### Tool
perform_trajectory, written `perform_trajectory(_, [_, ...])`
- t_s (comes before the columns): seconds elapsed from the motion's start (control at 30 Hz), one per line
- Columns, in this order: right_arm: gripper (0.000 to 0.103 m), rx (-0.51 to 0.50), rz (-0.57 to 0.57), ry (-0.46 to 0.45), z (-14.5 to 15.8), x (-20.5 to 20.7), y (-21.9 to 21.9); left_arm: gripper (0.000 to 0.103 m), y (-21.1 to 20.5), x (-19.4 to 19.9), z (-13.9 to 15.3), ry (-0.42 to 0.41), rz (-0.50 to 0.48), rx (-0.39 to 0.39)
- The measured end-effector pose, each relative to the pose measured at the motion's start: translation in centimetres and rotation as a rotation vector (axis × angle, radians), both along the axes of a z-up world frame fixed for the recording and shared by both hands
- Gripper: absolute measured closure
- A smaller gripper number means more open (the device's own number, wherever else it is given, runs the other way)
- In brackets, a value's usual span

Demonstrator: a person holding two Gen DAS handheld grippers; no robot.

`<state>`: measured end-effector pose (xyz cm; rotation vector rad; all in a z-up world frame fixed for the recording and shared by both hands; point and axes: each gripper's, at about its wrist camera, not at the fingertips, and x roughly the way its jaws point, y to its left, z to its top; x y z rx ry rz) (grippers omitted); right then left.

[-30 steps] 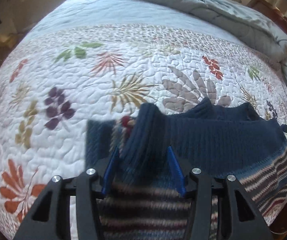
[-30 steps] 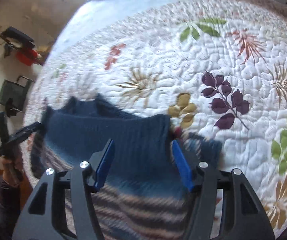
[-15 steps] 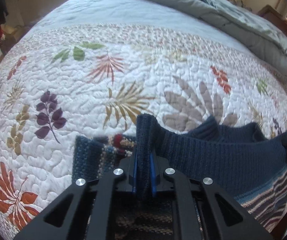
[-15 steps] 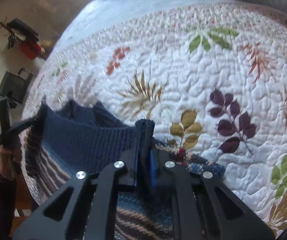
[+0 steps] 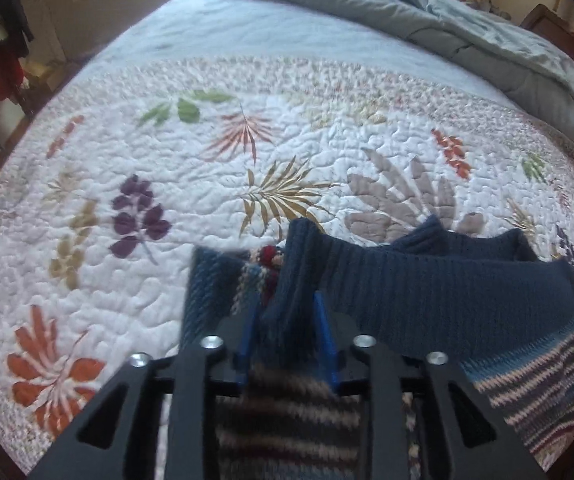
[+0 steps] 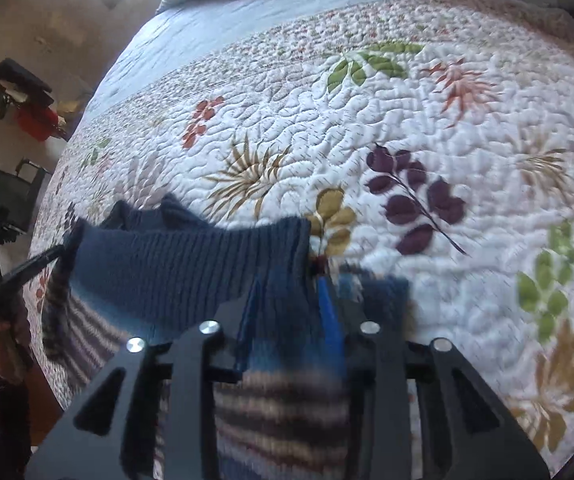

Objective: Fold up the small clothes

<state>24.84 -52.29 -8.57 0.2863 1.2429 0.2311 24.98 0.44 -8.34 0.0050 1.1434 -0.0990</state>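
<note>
A knitted sweater, navy [image 5: 427, 292] at its ribbed hem and striped lower down, lies on the floral quilt [image 5: 287, 140]. My left gripper [image 5: 285, 312] straddles a raised fold at the hem's left corner. Its jaws are opening, and the navy knit still fills the gap between the blue pads [image 5: 325, 332]. My right gripper [image 6: 287, 292] straddles the other corner of the sweater [image 6: 159, 268] in the same way, jaws opening with the fold between them. From the right wrist view, the left gripper [image 6: 47, 260] shows at the hem's far end, held by a hand [image 6: 3, 332].
The quilt [image 6: 407, 120] spreads wide beyond the sweater. A rumpled grey duvet [image 5: 447, 20] is bunched along the far side of the bed. Off the bed's edge stand a black bag [image 6: 7, 196] and some red things [image 6: 35, 120].
A second ago both grippers stood open around the hem. Half a second ago both were shut tight on a pinched fold. Now both pairs of jaws have parted again and the fold has slackened.
</note>
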Motion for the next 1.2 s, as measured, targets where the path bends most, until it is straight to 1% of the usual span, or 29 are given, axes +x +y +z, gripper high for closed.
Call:
perform_trajectory(0.03, [0.071, 0.001, -0.004, 0.004, 0.6, -1.2, -0.4, 0.057, -0.1, -0.9, 0.8, -0.008, -0.012, -0.018])
perform_trajectory(0.07, [0.071, 0.004, -0.013, 0.018, 1.0, -2.7, -1.0, 0.057, -0.5, -2.3, 1.5, -0.011, -0.039, -0.047])
perform_trajectory(0.1, [0.069, 0.005, -0.021, 0.03, 1.3, -3.8, -1.3, 0.056, -0.9, -3.1, 1.7, -0.008, -0.055, -0.05])
perform_trajectory(0.13, [0.065, 0.007, -0.028, 0.044, 1.4, -4.9, -1.7, 0.054, -1.6, -4.1, 1.8, 0.003, -0.076, -0.036])
perform_trajectory(0.2, [0.062, 0.006, -0.044, 0.07, 1.2, -7.3, -2.0, 0.054, -2.8, -5.8, 1.2, 0.023, -0.1, -0.025])
perform_trajectory(0.27, [0.062, 0.007, -0.058, 0.083, 0.9, -9.2, -2.4, 0.054, -3.8, -7.0, 0.4, 0.049, -0.125, -0.04])
perform_trajectory(0.4, [0.062, 0.045, -0.077, 0.104, -0.3, -11.8, -2.4, 0.054, -4.8, -8.5, -1.5, 0.083, -0.121, -0.036])
perform_trajectory(0.57, [0.06, 0.018, -0.077, 0.117, -2.2, -12.7, -1.5, 0.054, -4.5, -9.0, -2.9, 0.088, -0.101, -0.036])
perform_trajectory(0.6, [0.058, 0.01, -0.081, 0.119, -2.7, -12.5, -1.5, 0.053, -4.5, -9.0, -3.1, 0.082, -0.1, -0.036])
perform_trajectory(0.63, [0.053, -0.001, -0.084, 0.127, -3.1, -12.4, -1.4, 0.053, -4.5, -9.0, -3.2, 0.078, -0.101, -0.032])
perform_trajectory(0.67, [0.051, -0.007, -0.083, 0.134, -3.5, -12.3, -1.4, 0.052, -4.6, -9.0, -3.3, 0.075, -0.102, -0.026])
perform_trajectory(0.73, [0.045, 0.008, -0.087, 0.138, -4.5, -12.2, -1.4, 0.052, -4.7, -8.9, -3.4, 0.064, -0.104, -0.017])
perform_trajectory(0.77, [0.044, 0.016, -0.089, 0.137, -4.7, -12.2, -1.5, 0.051, -4.8, -8.9, -3.5, 0.059, -0.104, -0.016])
perform_trajectory(0.87, [0.044, 0.033, -0.095, 0.13, -4.5, -12.6, -1.7, 0.051, -4.8, -9.1, -3.5, 0.042, -0.111, -0.009])
perform_trajectory(0.97, [0.043, 0.072, -0.11, 0.149, -4.3, -13.2, -2.2, 0.051, -4.8, -9.3, -3.5, 0.03, -0.119, -0.008])
perform_trajectory(1.0, [0.042, 0.089, -0.106, 0.161, -4.4, -13.5, -2.2, 0.05, -4.8, -9.3, -3.6, 0.027, -0.122, -0.009])
perform_trajectory(1.1, [0.04, 0.101, -0.111, 0.163, -5.1, -13.7, -2.1, 0.05, -4.8, -9.3, -3.6, 0.023, -0.118, -0.013])
perform_trajectory(1.17, [0.043, 0.101, -0.117, 0.164, -5.2, -13.5, -2.0, 0.049, -4.9, -9.3, -3.6, 0.018, -0.119, -0.007])
perform_trajectory(1.2, [0.05, 0.099, -0.11, 0.158, -5.1, -13.4, -1.8, 0.049, -5.0, -9.4, -3.6, 0.015, -0.121, -0.002])
